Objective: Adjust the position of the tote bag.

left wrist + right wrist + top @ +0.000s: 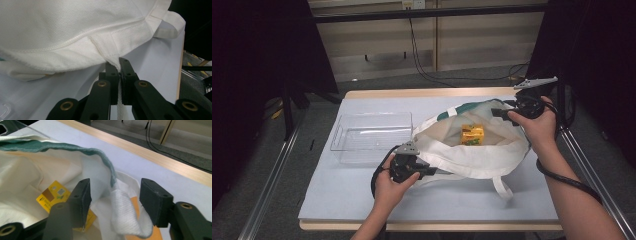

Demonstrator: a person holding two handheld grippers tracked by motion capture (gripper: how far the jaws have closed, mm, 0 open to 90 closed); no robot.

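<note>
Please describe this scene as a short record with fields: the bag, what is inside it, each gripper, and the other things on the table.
bag: white cloth bag with a green rim, lying open on the table
inside: yellow carton
left gripper: shut on the bag's near strap
right gripper: jaws apart, the far strap between them, pads not pressing
other: clear plastic bin, empty, left of the bag

The bag [477, 150] is white, with a tiny dotted weave up close. Its far edge is green [75, 148]. Inside sits a little box [472, 134] that is yellow and orange with some green on it. The tray [372, 137] is see-through. The counter [362, 195] has a pale blue-white cover and a light wood edge. Both grippers, left gripper [428, 171] and right gripper [498, 113], are black, with small gold rings on the jaws.
</note>
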